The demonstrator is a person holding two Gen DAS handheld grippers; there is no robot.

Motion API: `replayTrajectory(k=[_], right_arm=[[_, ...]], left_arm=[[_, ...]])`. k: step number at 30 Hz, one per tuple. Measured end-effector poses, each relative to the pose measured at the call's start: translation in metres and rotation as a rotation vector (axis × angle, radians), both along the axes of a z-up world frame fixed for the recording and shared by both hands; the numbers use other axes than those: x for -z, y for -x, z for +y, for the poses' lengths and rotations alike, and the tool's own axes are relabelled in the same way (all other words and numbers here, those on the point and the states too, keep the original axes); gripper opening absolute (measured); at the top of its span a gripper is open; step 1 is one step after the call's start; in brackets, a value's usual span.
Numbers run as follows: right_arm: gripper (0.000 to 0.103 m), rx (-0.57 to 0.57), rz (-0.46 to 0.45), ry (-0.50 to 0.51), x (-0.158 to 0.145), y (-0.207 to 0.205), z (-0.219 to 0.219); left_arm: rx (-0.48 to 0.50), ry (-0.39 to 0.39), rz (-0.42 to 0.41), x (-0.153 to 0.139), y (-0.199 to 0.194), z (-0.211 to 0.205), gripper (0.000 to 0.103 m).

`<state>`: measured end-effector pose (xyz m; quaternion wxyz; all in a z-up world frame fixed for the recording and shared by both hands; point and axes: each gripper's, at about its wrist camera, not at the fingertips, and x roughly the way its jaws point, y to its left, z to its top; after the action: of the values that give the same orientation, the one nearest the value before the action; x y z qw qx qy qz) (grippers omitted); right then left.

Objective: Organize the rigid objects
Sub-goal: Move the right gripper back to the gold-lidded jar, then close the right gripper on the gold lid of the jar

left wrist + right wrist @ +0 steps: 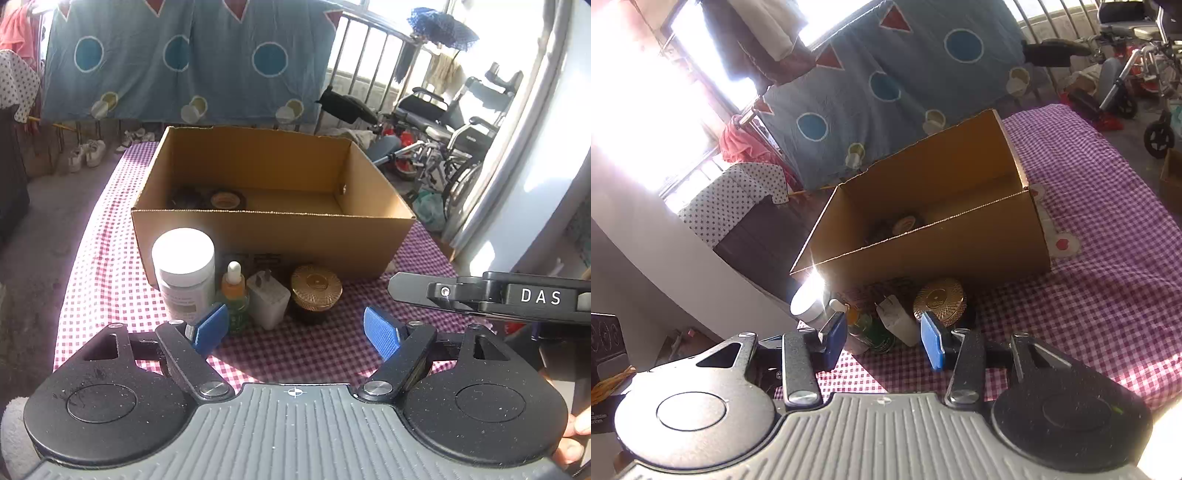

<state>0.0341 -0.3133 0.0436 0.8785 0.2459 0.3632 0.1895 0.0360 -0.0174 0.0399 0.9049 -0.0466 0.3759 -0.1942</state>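
Note:
An open cardboard box [273, 236] stands on the purple checked tablecloth [295, 354]. Two round dark items [225, 199] lie inside at its left. In front of the box stand a white jar [184, 273], a small orange dropper bottle [234, 291], a white plug adapter [267, 299] and a jar with a gold lid [316, 288]. My left gripper [295, 332] is open and empty just short of this row. My right gripper [884, 338] is open and empty, near the adapter [897, 319] and the gold-lidded jar [940, 301]; its body shows in the left wrist view [491, 295].
A blue patterned blanket [184, 55] hangs behind the table. Wheelchairs [454, 129] stand at the right past the table edge. A white curved wall [517, 166] rises on the right. Shoes [88, 151] sit on the floor at the far left.

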Motion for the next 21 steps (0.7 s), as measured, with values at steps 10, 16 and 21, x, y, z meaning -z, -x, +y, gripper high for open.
replayTrajectory(k=[10, 16, 21], right_arm=[[0.047, 0.031, 0.027, -0.049, 0.028, -0.027, -0.012], [0.047, 0.026, 0.079, -0.088, 0.059, -0.056, -0.014], [0.044, -0.008, 0.122, -0.089, 0.081, -0.078, -0.014]], left_arm=[[0.083, -0.165, -0.134, 0.031, 0.009, -0.039, 0.080], [0.149, -0.209, -0.164, 0.055, 0.005, -0.059, 0.071], [0.155, -0.236, -0.124, 0.071, -0.011, -0.072, 0.062]])
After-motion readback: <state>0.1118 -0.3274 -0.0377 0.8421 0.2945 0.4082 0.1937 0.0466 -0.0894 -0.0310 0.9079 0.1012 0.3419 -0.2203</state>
